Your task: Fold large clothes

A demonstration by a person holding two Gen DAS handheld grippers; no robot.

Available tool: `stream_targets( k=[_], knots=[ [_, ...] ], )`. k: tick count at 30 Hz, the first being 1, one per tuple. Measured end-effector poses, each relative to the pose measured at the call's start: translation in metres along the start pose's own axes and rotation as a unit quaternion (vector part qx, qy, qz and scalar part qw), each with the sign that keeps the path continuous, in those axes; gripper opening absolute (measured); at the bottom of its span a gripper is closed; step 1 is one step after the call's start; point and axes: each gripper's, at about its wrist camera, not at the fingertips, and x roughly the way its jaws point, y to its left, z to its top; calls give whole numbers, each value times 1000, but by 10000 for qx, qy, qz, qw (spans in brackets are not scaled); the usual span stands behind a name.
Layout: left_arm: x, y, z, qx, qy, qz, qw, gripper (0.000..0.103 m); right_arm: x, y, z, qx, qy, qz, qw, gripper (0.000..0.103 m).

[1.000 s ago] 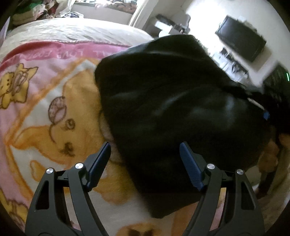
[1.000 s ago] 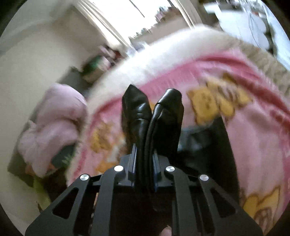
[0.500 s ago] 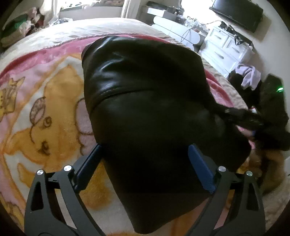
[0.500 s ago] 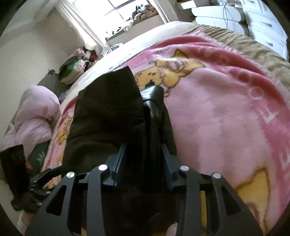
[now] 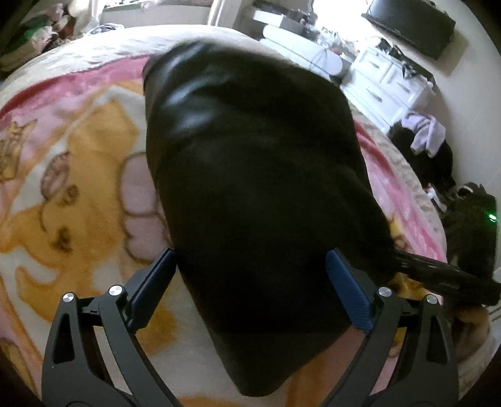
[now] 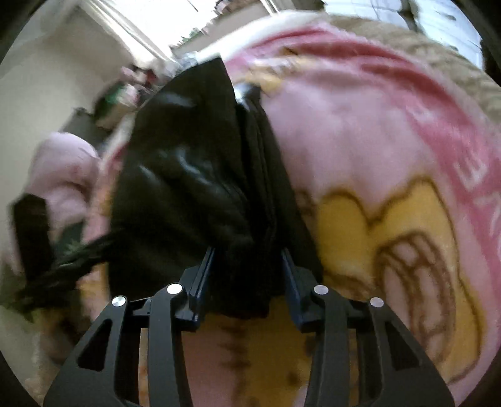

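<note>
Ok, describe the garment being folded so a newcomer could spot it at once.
Find the pink cartoon-bear blanket covering the bed. The black leather-look garment lies bunched on it, the only dark, shiny thing against that pale fleece.

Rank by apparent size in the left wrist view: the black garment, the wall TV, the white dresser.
1. black garment, by far the largest, though nearest the camera.
2. white dresser and wall TV look alike; both far, so unranked.
</note>
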Motion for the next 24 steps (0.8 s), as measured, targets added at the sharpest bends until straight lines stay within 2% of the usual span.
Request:
stream_targets(
  k=[2,3,4,5,6,8,11,16,20,24],
  knots=[
    [4,-1,-4,-67,-9,10,10000,90,-5,6,4,-164,-13,-52,9999,38],
    [4,1,-5,-133,-44,16,9999,90,-11,9,7,-163,-54,-63,9998,42],
    [4,4,-5,-202,-50,-23,9998,91,-22,11,12,-131,-153,-71,9998,53],
    [3,8,-4,-298,-41,-114,9995,91,-33,15,17,-155,-325,-8,9994,55],
    [2,10,-3,-358,-10,-175,9992,91,-43,18,23,-203,-571,38,9982,55],
    [2,10,-2,-365,37,-207,9991,91,-58,32,43,-430,-1055,-191,9933,55],
    [0,9,-2,-355,37,-194,9992,91,-57,57,72,-823,-1375,-323,9865,54],
    [-3,10,-1,-458,36,-229,9987,91,-37,95,117,-1321,-1485,-502,9788,50],
    [-7,8,1,-381,34,-180,9991,91,-14,109,142,-1323,-1362,-528,9804,46],
    [-24,-3,4,-24,-317,76,9995,91,5,116,154,-1377,-1165,-556,9820,46]
  ],
)
